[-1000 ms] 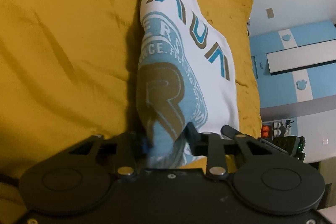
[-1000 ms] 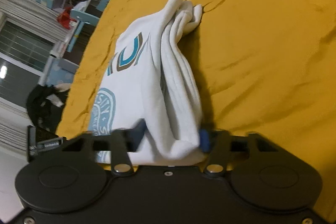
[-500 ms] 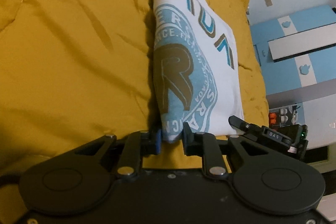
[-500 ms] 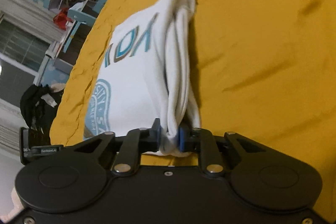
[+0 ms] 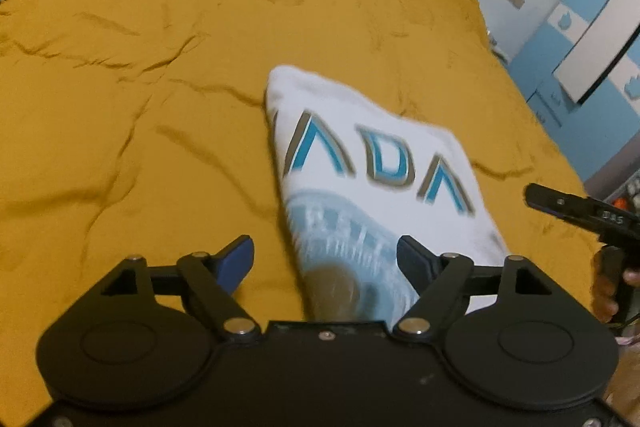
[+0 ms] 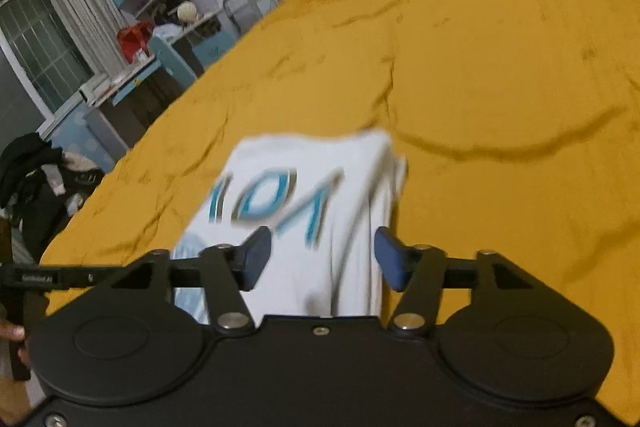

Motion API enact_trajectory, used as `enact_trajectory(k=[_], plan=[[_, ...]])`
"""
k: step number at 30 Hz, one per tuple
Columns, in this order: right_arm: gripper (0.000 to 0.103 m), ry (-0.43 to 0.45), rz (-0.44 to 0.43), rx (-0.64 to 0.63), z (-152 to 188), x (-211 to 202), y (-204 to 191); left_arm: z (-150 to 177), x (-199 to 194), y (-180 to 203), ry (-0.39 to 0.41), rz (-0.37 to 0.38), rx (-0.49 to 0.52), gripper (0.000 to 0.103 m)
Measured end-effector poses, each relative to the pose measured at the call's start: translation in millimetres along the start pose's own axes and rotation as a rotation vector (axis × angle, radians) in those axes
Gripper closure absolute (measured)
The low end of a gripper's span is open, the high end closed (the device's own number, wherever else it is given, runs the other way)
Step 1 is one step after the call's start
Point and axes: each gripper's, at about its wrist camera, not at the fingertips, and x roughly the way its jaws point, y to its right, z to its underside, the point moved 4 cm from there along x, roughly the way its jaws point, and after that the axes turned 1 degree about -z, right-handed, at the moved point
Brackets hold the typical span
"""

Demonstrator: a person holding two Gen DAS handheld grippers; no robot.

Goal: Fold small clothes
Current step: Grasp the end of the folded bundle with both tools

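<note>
A mustard-yellow bed cover (image 5: 168, 75) fills most of both views, creased throughout. On it, at lower centre of each frame, lies the folded white shirt (image 5: 380, 163) with blue and brown lettering facing up, blurred in the right wrist view (image 6: 304, 195). The left claw (image 5: 326, 259) has just been opening and stands spread, its pads clear of the cloth below them. The right claw (image 6: 322, 257) has likewise just been opening, spread above the shirt's folded edge without pinching it.
</note>
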Motion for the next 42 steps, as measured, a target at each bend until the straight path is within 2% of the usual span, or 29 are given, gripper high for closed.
enact_trajectory(k=[5,9,16,18,22,25,26,27,29,32,34,37,38,39,40,41,42], plan=[[0.044,-0.016,0.005,0.123,-29.1,54.5,29.9,-27.6,39.8,-9.4,0.015,-0.040,-0.017,0.020],[0.044,-0.059,0.002,0.198,-35.1,87.8,43.7,-45.2,70.8,-18.4,0.001,-0.059,-0.035,0.020],[0.043,-0.089,0.012,0.153,-29.3,111.5,40.0,-57.6,103.7,-29.5,-0.022,-0.033,-0.092,0.020],[0.043,-0.087,0.008,0.139,-29.2,113.5,38.7,-59.9,108.9,-30.5,-0.025,-0.010,-0.111,0.020],[0.063,-0.087,0.011,0.121,-29.9,115.7,40.5,-63.7,121.7,-34.0,-0.028,0.048,-0.167,0.020],[0.073,-0.080,0.011,0.115,-31.0,115.9,44.7,-68.8,135.7,-43.4,-0.028,0.146,-0.278,0.021],[0.074,-0.076,0.009,0.123,-31.1,115.5,45.9,-70.7,140.0,-47.7,-0.027,0.174,-0.322,0.026],[0.075,-0.074,0.003,0.134,-31.1,114.8,47.6,-73.3,144.3,-51.9,-0.023,0.194,-0.356,0.032],[0.075,-0.074,-0.004,0.140,-30.4,114.3,49.5,-77.8,149.7,-57.0,-0.015,0.206,-0.399,0.037],[0.071,-0.083,-0.006,0.144,-32.0,115.7,49.7,-86.1,155.7,-61.0,0.001,0.242,-0.442,0.037],[0.063,-0.079,-0.010,0.163,-35.6,118.2,50.7,-91.0,160.9,-62.8,0.005,0.252,-0.461,0.037],[0.063,-0.083,-0.007,0.182,-39.6,127.0,52.4,-94.7,168.9,-63.3,0.012,0.265,-0.482,0.039],[0.063,-0.087,-0.010,0.190,-39.8,130.3,53.0,-94.7,171.2,-63.4,0.016,0.273,-0.490,0.048],[0.070,-0.087,-0.010,0.194,-39.5,132.0,53.1,-95.2,174.0,-64.5,0.018,0.277,-0.496,0.073],[0.082,-0.082,-0.002,0.195,-39.4,132.6,53.1,-94.7,175.7,-64.8,0.016,0.274,-0.494,0.086],[0.084,-0.076,0.006,0.195,-40.1,131.9,52.6,-94.6,175.0,-65.9,0.023,0.275,-0.492,0.095],[0.088,-0.060,0.003,0.200,-41.9,129.1,52.4,-95.3,169.5,-64.8,0.058,0.293,-0.486,0.097]])
